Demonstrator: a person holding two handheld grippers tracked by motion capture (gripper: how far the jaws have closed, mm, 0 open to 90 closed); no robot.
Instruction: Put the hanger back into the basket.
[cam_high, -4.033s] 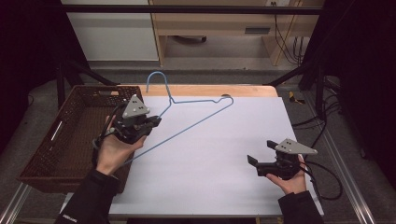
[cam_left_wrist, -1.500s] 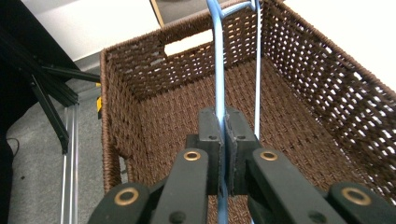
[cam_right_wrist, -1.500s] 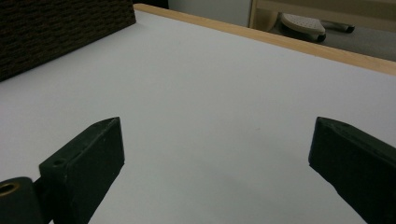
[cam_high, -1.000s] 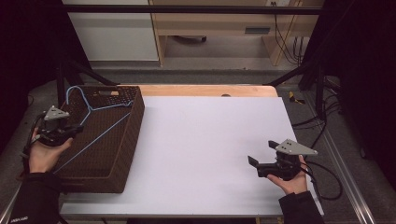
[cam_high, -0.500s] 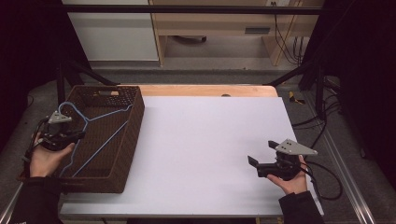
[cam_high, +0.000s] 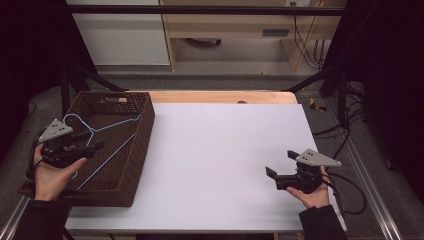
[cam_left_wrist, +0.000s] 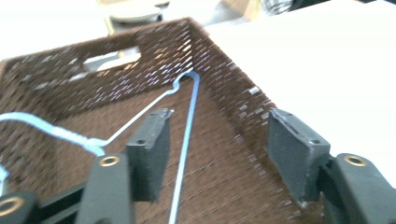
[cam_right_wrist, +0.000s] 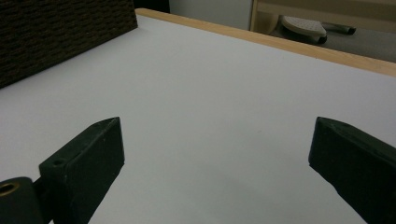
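Observation:
A light blue wire hanger (cam_high: 107, 150) lies inside the dark brown woven basket (cam_high: 142, 145) at the table's left edge. My left gripper (cam_high: 92, 142) hovers over the basket's near left side, open. In the left gripper view the hanger's wire (cam_left_wrist: 187, 126) runs between the spread jaws without touching the pads (cam_left_wrist: 152, 144), and its corner rests against the basket wall (cam_left_wrist: 224, 79). My right gripper (cam_high: 280, 164) sits low over the white table top (cam_high: 225, 150) at the near right, open and holding nothing (cam_right_wrist: 217, 126).
The basket's far wall has a handle cutout (cam_high: 112, 100). A wooden strip (cam_high: 220, 96) edges the table's far side. Cables (cam_high: 350, 190) trail from the right gripper off the table's right edge. A metal frame (cam_high: 320, 75) surrounds the table.
The left gripper carried the hanger from the table leftward into the basket and has opened, letting it go. The basket has settled flat. The right gripper has not moved.

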